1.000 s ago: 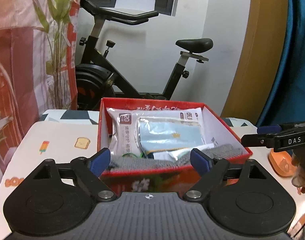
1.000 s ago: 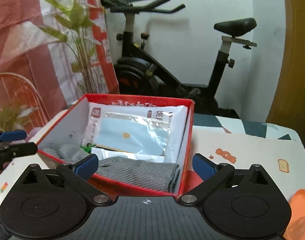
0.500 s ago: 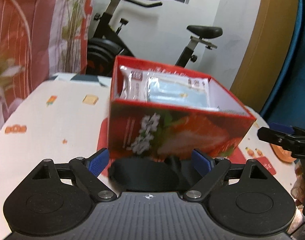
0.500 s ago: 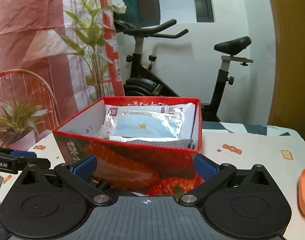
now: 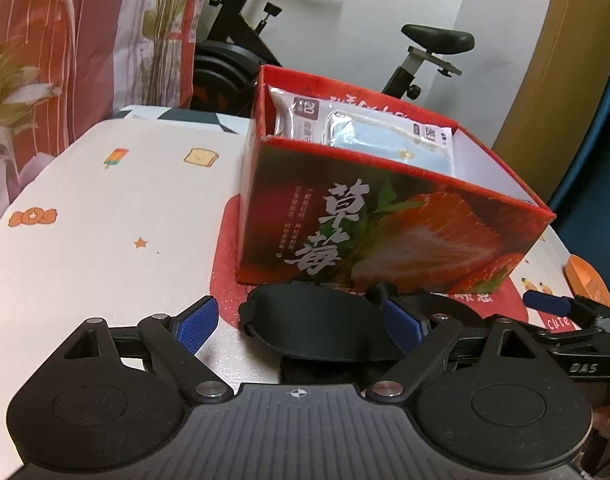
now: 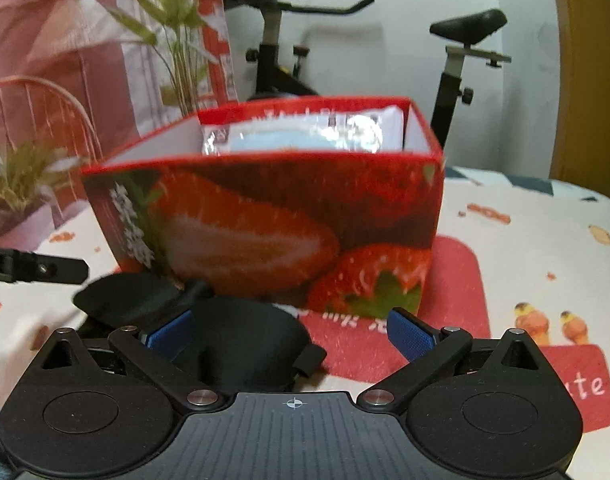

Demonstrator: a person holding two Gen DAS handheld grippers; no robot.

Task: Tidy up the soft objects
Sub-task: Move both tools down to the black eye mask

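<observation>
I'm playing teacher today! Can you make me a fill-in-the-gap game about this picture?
1. The red cardboard box has a big ____ printed on its side.
2. The soft black eye mask lies on the table, in ____ of the box.
3. The plastic packets sit ____ the box.
4. The left gripper has its jaws ____.

Missing words: strawberry; front; inside; open

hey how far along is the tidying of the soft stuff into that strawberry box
Partly done: mask packets already sit in the strawberry box. Nothing is in hand; the left claw and right claw are open around the black eye mask, which lies on the table, yet to be boxed.
</observation>
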